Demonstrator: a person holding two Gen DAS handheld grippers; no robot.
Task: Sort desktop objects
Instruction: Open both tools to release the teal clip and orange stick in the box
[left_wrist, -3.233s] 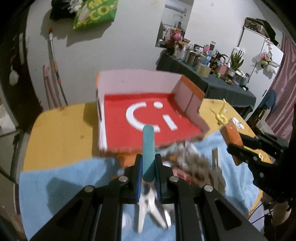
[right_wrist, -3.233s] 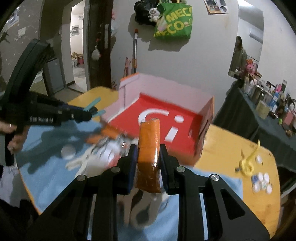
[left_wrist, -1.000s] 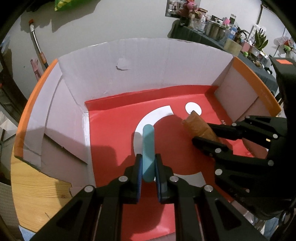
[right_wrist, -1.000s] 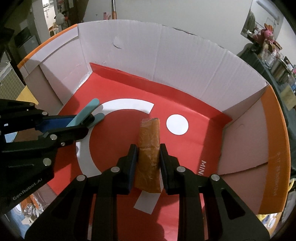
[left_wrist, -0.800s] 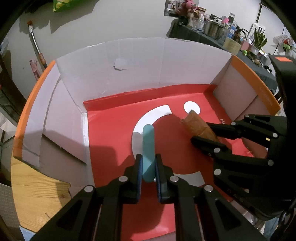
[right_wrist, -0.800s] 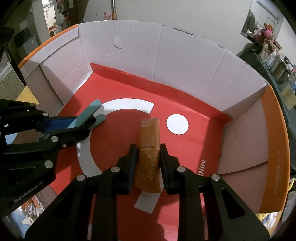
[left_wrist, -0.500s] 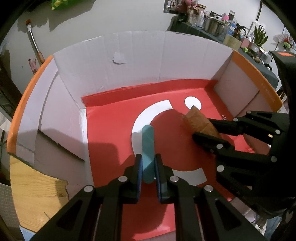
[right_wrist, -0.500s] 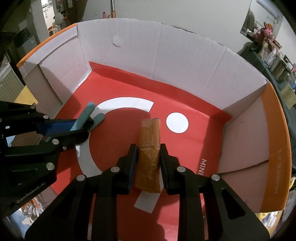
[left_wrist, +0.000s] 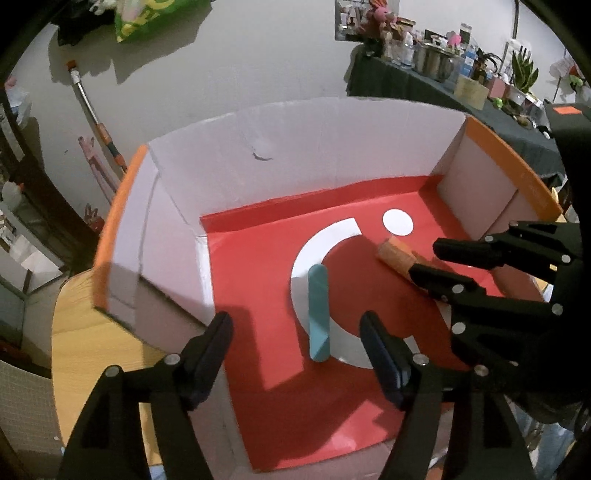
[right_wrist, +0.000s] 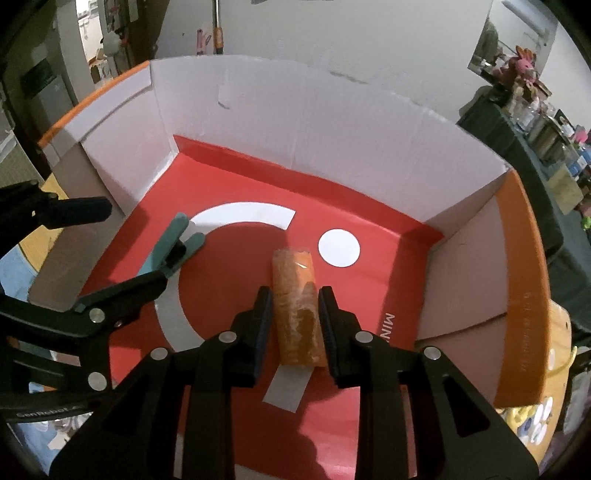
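White letters "MIN", cut off, run along the red floor of the open cardboard box (right_wrist: 388, 325). "GenRobot" is printed in pale letters on the black left gripper (right_wrist: 44, 413).

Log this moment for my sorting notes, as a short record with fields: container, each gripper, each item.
container: open cardboard box, red floor with white markings
left gripper: jaws opening, pads clear of the teal clip
teal clip: between the left jaws, untouched, over the white arc
right gripper: shut on orange packet
orange packet: held over the box floor, near the white dot
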